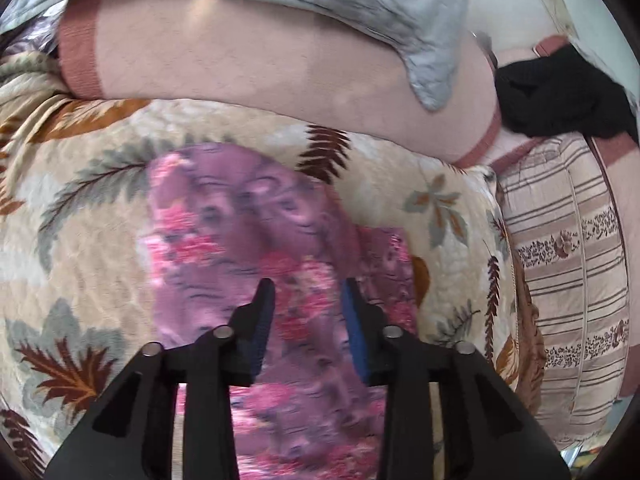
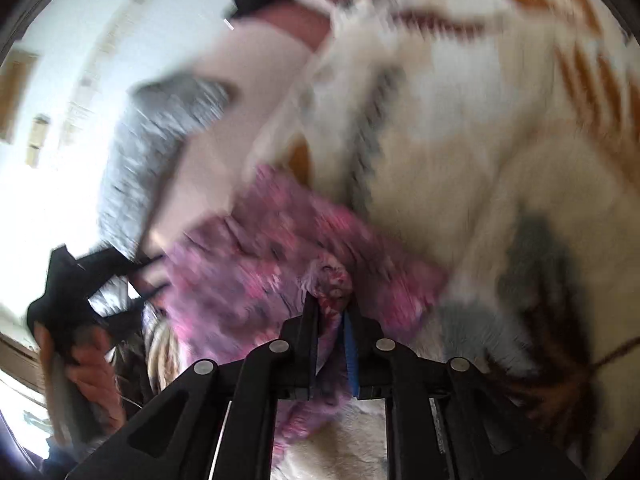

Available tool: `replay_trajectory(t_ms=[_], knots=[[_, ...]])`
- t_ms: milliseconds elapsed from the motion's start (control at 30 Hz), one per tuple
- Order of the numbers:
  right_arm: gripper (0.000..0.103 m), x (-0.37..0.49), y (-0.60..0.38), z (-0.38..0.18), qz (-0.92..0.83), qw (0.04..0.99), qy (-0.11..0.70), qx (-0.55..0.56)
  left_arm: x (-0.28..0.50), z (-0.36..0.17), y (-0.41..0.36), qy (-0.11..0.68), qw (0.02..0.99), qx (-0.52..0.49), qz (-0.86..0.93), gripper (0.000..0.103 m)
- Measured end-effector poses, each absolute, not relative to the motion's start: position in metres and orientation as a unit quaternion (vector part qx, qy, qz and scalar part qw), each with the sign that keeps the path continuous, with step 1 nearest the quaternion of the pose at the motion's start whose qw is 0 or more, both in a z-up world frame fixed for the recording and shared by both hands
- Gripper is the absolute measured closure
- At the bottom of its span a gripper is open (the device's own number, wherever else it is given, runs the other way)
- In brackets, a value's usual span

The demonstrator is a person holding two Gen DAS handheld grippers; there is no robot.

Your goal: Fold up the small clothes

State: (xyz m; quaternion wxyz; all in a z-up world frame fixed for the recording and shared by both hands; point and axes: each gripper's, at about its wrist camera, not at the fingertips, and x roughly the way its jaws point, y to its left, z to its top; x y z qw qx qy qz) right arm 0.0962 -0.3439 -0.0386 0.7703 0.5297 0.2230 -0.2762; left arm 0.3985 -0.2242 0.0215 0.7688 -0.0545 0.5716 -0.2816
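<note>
A small pink and purple floral garment (image 1: 256, 224) lies on a cream leaf-patterned blanket (image 1: 100, 240). My left gripper (image 1: 308, 292) hovers just over the garment with its jaws apart and nothing between them. In the blurred right wrist view, my right gripper (image 2: 330, 300) is shut on a bunched fold of the floral garment (image 2: 280, 248) and holds it above the blanket (image 2: 460, 160). The left gripper (image 2: 76, 276) shows there at the far left, held in a hand.
A pink pillow (image 1: 240, 60) with a grey cloth (image 1: 360, 8) draped over it lies beyond the garment. A black garment (image 1: 560, 96) sits at the upper right. A striped cushion (image 1: 568, 280) borders the blanket on the right.
</note>
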Motion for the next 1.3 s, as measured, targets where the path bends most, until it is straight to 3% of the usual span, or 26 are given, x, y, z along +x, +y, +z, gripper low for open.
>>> replay_trajectory(t_ms=[67, 100, 133, 200, 233, 400, 600, 667, 700, 800, 967, 1167, 1233, 1300], knots=[[0.077, 0.087, -0.34, -0.014, -0.29, 0.797, 0.182, 0.498, 0.4, 0.022, -0.214, 0.573, 0.767, -0.059, -0.282, 0.068], [0.068, 0.088, -0.341, 0.0, -0.279, 0.819, 0.162, 0.475, 0.401, 0.022, -0.209, 0.575, 0.764, -0.063, -0.285, 0.063], [0.054, 0.094, -0.343, 0.008, -0.267, 0.832, 0.163, 0.458, 0.401, 0.024, -0.206, 0.575, 0.764, -0.067, -0.284, 0.06], [0.039, 0.121, -0.352, 0.019, -0.228, 0.866, 0.179, 0.408, 0.402, 0.027, -0.199, 0.573, 0.764, -0.074, -0.287, 0.054], [0.038, 0.138, -0.357, 0.019, -0.203, 0.877, 0.2, 0.388, 0.402, 0.028, -0.196, 0.571, 0.765, -0.074, -0.288, 0.054], [0.038, 0.234, -0.374, -0.003, -0.101, 0.886, 0.332, 0.309, 0.394, 0.021, -0.172, 0.569, 0.759, -0.09, -0.304, 0.052], [0.042, 0.29, -0.369, -0.033, -0.043, 0.864, 0.409, 0.29, 0.393, -0.005, -0.144, 0.579, 0.75, -0.11, -0.3, 0.052], [0.062, 0.295, -0.357, -0.033, -0.031, 0.872, 0.414, 0.261, 0.393, -0.01, -0.138, 0.581, 0.75, -0.114, -0.296, 0.052], [0.088, 0.296, -0.351, -0.031, -0.037, 0.878, 0.414, 0.235, 0.393, -0.012, -0.135, 0.581, 0.749, -0.118, -0.296, 0.052], [0.09, 0.28, -0.344, -0.013, -0.046, 0.901, 0.382, 0.201, 0.392, -0.012, -0.127, 0.573, 0.752, -0.134, -0.296, 0.052], [0.092, 0.238, -0.367, 0.009, -0.097, 0.911, 0.318, 0.243, 0.385, -0.009, -0.133, 0.555, 0.763, -0.137, -0.303, 0.052], [0.091, 0.237, -0.4, -0.042, -0.155, 0.87, 0.386, 0.265, 0.37, -0.037, -0.167, 0.575, 0.762, -0.08, -0.286, 0.044], [0.081, 0.235, -0.404, -0.04, -0.148, 0.865, 0.386, 0.284, 0.366, -0.043, -0.171, 0.573, 0.768, -0.066, -0.277, 0.043], [0.08, 0.232, -0.412, -0.034, -0.125, 0.861, 0.373, 0.322, 0.365, -0.042, -0.168, 0.573, 0.767, -0.078, -0.279, 0.043]])
